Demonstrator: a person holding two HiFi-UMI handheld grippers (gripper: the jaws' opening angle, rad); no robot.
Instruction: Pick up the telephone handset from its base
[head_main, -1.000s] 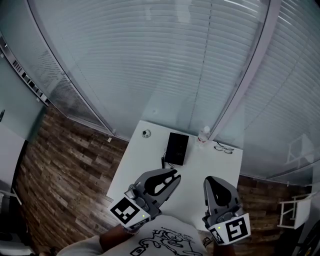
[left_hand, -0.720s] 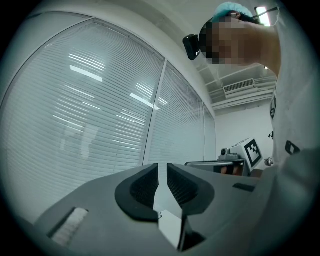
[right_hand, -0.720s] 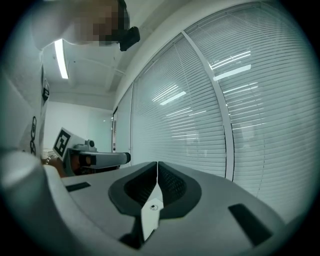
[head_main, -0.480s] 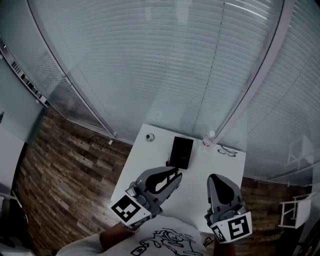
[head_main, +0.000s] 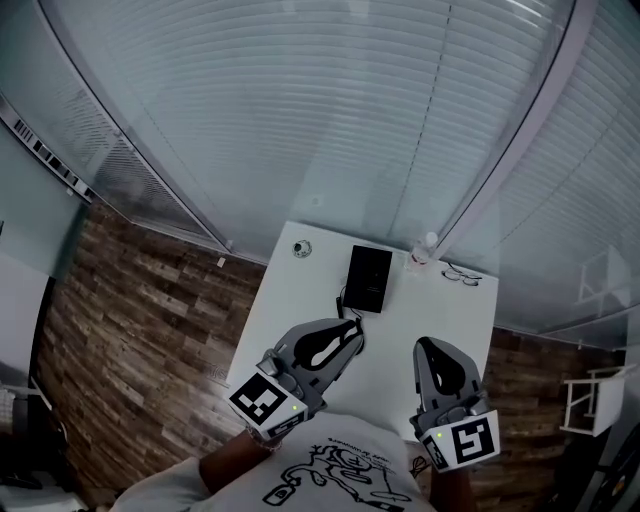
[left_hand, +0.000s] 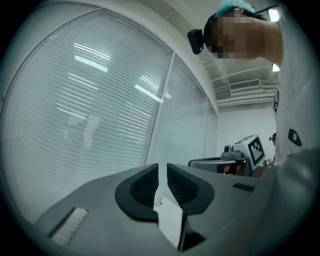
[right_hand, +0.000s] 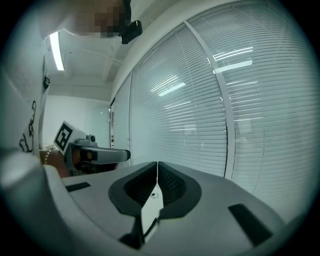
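Note:
The black telephone (head_main: 368, 278) lies flat at the far middle of the white table (head_main: 296, 305), a dark cord (head_main: 341, 299) curling off its near left corner. At this size I cannot tell the handset from the base. My left gripper (head_main: 350, 334) hovers over the table's near part, short of the phone, jaws shut and empty. My right gripper (head_main: 428, 348) hangs beside it to the right, also shut on nothing. In the left gripper view the left gripper (left_hand: 162, 172) points at window blinds, and so does the right gripper (right_hand: 157, 168) in its own view.
A small round object (head_main: 302, 248) sits at the table's far left. A clear bottle (head_main: 424, 249) and a pair of glasses (head_main: 461, 274) stand at the far right. Glass walls with blinds (head_main: 330, 110) rise behind the table. Wood-plank floor (head_main: 140, 300) lies to the left.
Both grippers have sunk a little and sit lower in the head view. The table and phone have shifted slightly up and right in the picture. The jaws stay shut.

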